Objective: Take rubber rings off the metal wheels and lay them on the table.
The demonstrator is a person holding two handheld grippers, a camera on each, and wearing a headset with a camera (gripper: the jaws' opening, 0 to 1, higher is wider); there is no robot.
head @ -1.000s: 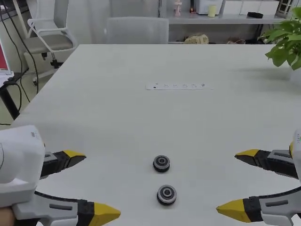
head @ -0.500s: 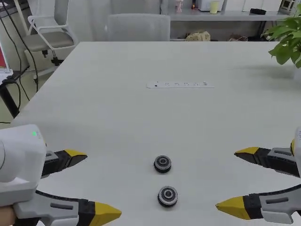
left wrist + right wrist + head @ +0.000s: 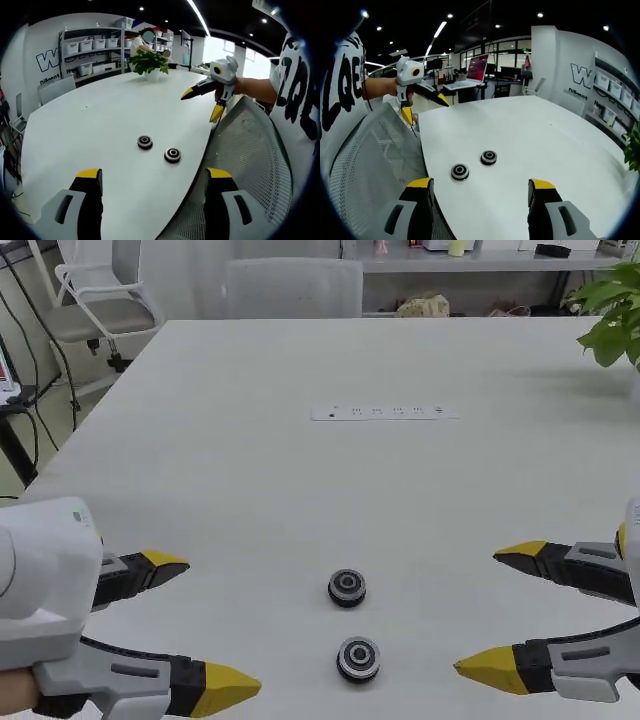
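Nothing on the white table has shifted; only the headset view dipped. Both small round metal wheels, farther wheel and nearer wheel, lie between the left hand-held gripper and right hand-held gripper, black rubber rings on. Both sets of jaws stand apart, empty. Removal seems unstarted: next, steady one wheel and pinch its ring.

- The two metal wheels are showing silver faces inside black rubber rings.
- The left gripper and right gripper are wearing yellow tips on grey-and-black jaws.
- The table is looking plain pale grey.
- The plant is showing green.
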